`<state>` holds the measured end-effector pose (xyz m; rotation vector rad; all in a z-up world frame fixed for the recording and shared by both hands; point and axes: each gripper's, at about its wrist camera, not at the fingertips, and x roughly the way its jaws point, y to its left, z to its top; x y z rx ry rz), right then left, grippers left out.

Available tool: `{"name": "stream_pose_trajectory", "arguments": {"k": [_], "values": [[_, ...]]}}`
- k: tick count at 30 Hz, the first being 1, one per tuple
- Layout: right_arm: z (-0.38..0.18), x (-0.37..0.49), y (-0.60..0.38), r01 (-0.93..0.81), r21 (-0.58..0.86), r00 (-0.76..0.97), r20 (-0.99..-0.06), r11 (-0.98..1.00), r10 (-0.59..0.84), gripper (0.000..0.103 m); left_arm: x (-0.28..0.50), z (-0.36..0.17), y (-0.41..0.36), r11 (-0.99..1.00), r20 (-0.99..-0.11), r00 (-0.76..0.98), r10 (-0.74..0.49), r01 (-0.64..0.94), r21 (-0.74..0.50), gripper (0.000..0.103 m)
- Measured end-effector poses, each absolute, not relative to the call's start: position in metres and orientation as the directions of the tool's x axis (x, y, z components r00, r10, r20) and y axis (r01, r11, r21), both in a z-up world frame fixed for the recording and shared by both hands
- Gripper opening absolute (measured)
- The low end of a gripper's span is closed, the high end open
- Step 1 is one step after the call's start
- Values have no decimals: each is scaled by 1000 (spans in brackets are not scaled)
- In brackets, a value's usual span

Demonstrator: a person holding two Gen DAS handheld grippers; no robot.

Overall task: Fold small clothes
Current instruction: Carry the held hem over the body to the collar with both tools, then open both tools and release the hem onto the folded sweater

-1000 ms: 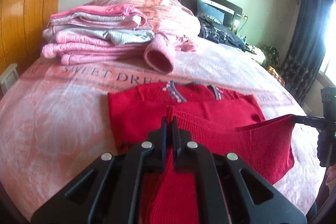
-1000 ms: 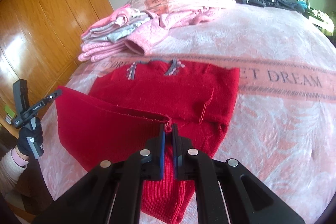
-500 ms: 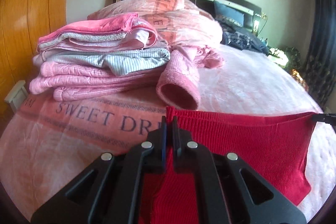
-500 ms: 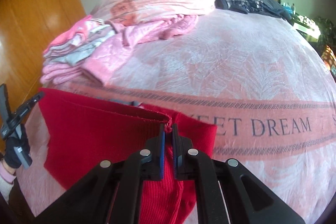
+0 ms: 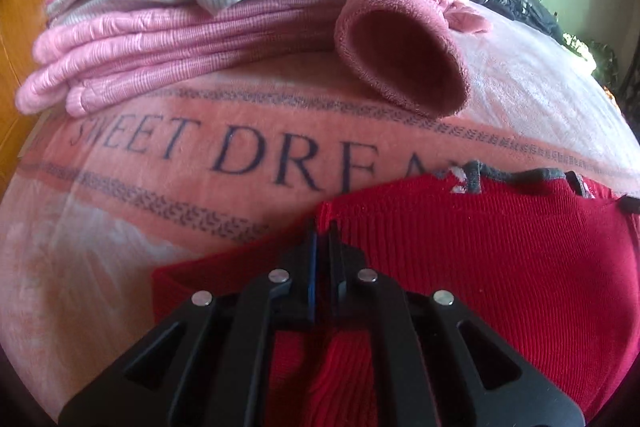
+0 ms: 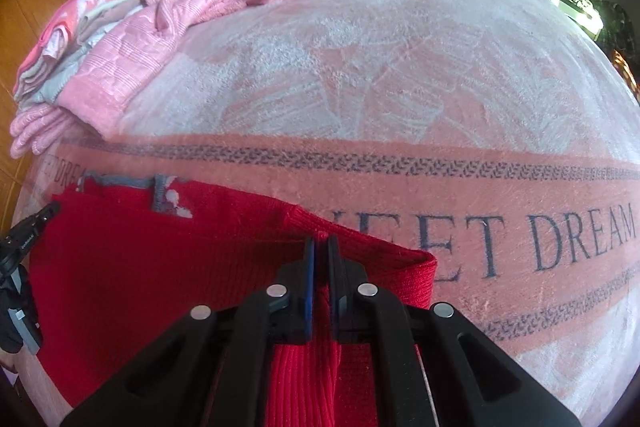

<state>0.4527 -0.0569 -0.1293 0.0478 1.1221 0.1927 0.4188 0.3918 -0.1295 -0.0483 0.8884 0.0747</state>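
Spread over a pink blanket (image 6: 400, 67): red sweater (image 5: 500, 267), long edge stretched sideways between both claws, grey collar (image 5: 476, 175) pointing ahead of them. Pinched at its left corner by the left gripper (image 5: 323, 227), at its right by the right gripper (image 6: 320, 243). Ahead-left, folded pink clothes (image 5: 168, 27).

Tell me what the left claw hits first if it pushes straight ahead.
Probably the bedspread just past the red sweater hem the left claw pinches; further on lies the pink sleeve cuff. Depth is uncertain.
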Motion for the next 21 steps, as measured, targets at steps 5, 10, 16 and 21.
{"name": "stream_pose_trajectory", "arguments": {"k": [5, 10, 16, 21], "values": [[-127, 451, -58, -131, 138, 411, -894, 982, 180, 18, 411, -118, 397, 995, -771, 636, 46, -94, -19, 6], [-83, 403, -83, -161, 254, 418, -858, 954, 299, 32, 366, -71, 403, 991, -690, 724, 10, -98, -88, 12], [-86, 307, -99, -213, 271, 297, -897, 939, 327, 36, 290, -63, 370, 992, -726, 678, -120, 61, -107, 23], [-115, 268, -116, -119, 381, 191, -897, 917, 398, 41, 251, -85, 342, 974, -780, 584, -228, 133, -184, 33]]}}
